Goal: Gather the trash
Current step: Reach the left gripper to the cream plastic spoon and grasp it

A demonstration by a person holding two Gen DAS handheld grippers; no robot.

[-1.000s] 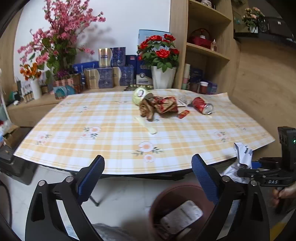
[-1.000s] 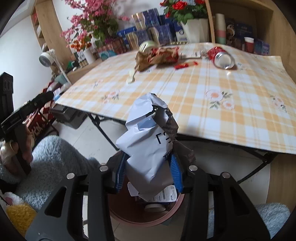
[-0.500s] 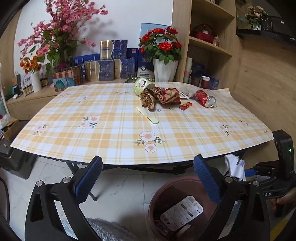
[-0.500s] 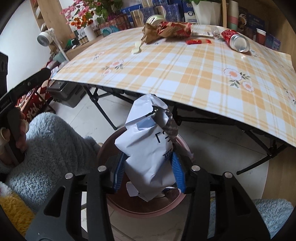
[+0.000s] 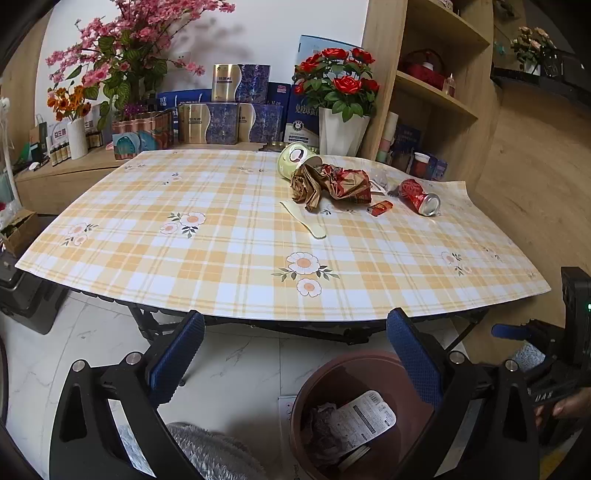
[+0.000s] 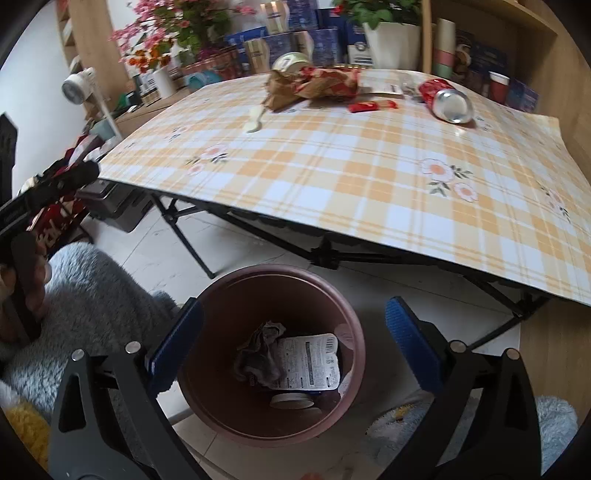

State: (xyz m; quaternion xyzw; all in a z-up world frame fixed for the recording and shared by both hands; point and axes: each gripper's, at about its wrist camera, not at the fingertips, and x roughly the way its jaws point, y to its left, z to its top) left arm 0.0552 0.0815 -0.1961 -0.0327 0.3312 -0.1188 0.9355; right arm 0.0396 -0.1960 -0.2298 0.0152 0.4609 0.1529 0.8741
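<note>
We see a white marble-tile floor near us and a white wall far behind. At right stands a wooden shelf unit; daylight is soft.

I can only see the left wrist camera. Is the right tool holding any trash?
Observer: No. The right tool has just been opening its jaws. They stand wide with nothing between them, above the round brown plastic bin.
Child: I see a white packet in there. Is anything hiding at the bottom?
Observer: Yes, a round pale disc shows just past the edge of that flat white printed packet.
Child: Who is holding my tool?
Observer: A hand in a fluffy grey sleeve grips the handle of the left tool.
</note>
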